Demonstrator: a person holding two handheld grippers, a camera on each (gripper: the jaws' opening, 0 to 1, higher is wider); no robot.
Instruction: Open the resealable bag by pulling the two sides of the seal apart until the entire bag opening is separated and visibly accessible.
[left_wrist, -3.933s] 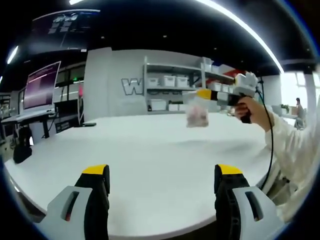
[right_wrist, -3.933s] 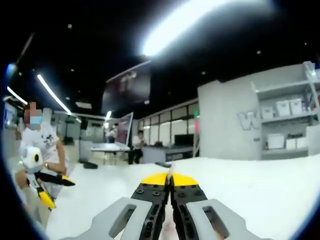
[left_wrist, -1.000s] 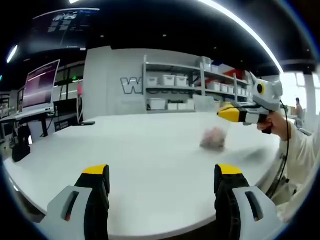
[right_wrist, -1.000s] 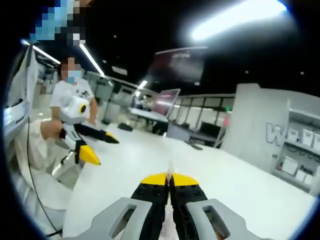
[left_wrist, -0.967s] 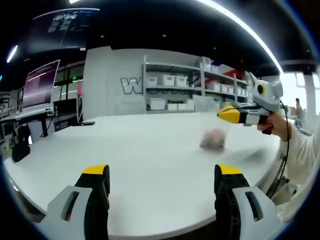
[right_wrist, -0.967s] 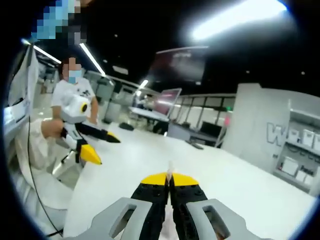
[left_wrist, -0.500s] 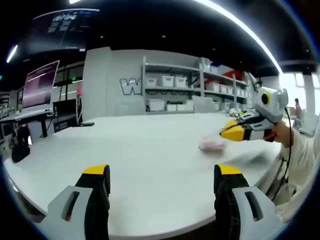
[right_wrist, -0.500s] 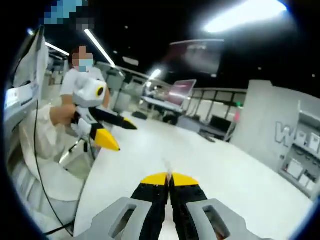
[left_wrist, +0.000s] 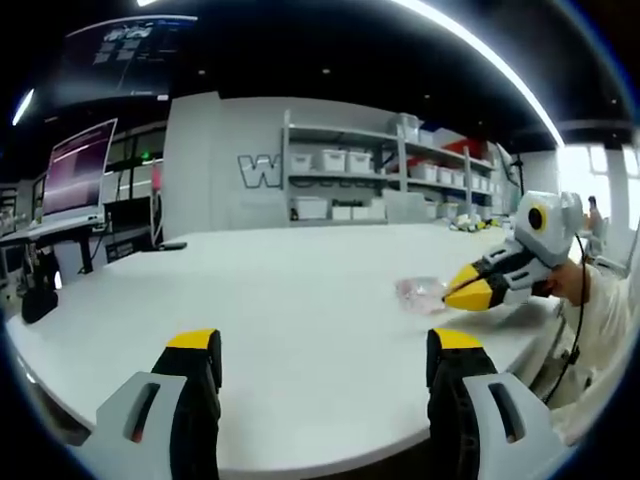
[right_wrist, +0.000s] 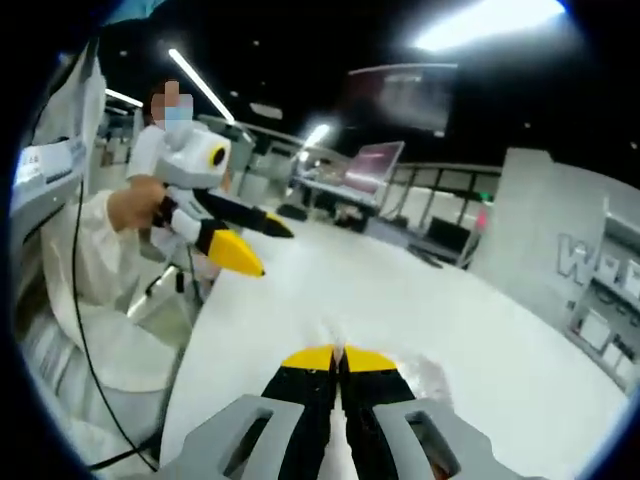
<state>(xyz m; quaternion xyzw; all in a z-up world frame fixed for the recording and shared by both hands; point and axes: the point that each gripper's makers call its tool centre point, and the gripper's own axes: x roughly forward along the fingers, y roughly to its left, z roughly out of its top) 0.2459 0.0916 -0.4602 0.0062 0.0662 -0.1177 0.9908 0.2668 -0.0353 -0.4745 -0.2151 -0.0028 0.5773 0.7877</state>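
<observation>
Barely begun, judging by the layout: seal of the resealable bag (left_wrist: 422, 292) not yet pulled apart, no opening visible, whole job of separating the two sides still ahead. Bag down on the white worktop (left_wrist: 300, 300), toward its right side in the left gripper view, pinched at one edge by the right claw (left_wrist: 462, 296). Right claw's yellow-tipped jaws closed tight together, with a sliver of clear film (right_wrist: 338, 345) poking out between them in the right gripper view; which part of the bag sits in the pinch, seal or side, too blurred to tell. Left claw (left_wrist: 315, 350) wide open with nothing between its jaws, low over the near worktop and well apart from the bag; seen again in the right gripper view (right_wrist: 252, 240), out beyond the worktop's edge, jaws spread.

Still needed, at a guess: bring the left claw across, catch the opposite lip of the seal, then draw both apart along the full width.

Bag: thin, clear, limp plastic, slumped rather than standing, with something pale pinkish inside, too soft in focus to name. Worktop: smooth, matte white, rounded at its near edge. Claws: grey bodies, black jaws, yellow tips. Behind, shelves (left_wrist: 350, 180) with white bins against a grey wall.
</observation>
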